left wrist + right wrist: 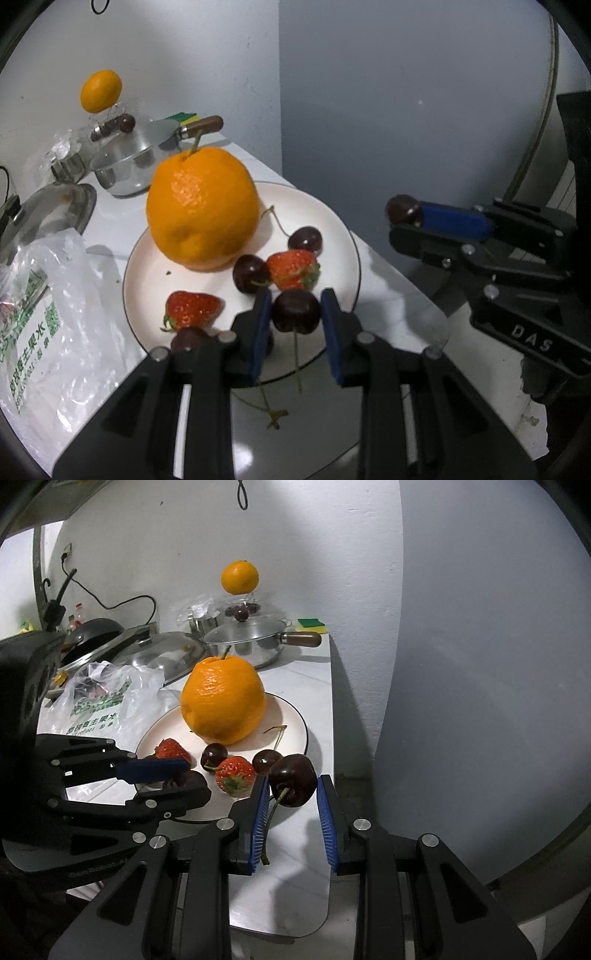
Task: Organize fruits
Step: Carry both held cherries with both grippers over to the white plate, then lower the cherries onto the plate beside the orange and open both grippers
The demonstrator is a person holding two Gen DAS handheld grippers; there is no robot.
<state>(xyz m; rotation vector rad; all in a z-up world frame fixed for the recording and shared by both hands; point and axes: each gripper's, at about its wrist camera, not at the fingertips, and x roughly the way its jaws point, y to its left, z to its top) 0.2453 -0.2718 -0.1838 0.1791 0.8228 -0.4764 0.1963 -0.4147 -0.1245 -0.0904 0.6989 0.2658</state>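
Left wrist view: the left gripper (296, 314) pinches a dark cherry (296, 312) between its blue pads, over the near edge of the white plate (147, 273). On that plate, beyond the cherry, lie a big orange (202, 208), two strawberries and more cherries.

Right wrist view: the right gripper (291, 782) is pressed onto a second cherry (292, 780), its stem hanging down, just off the plate's (299, 718) right rim and nearer than the orange (223, 699).
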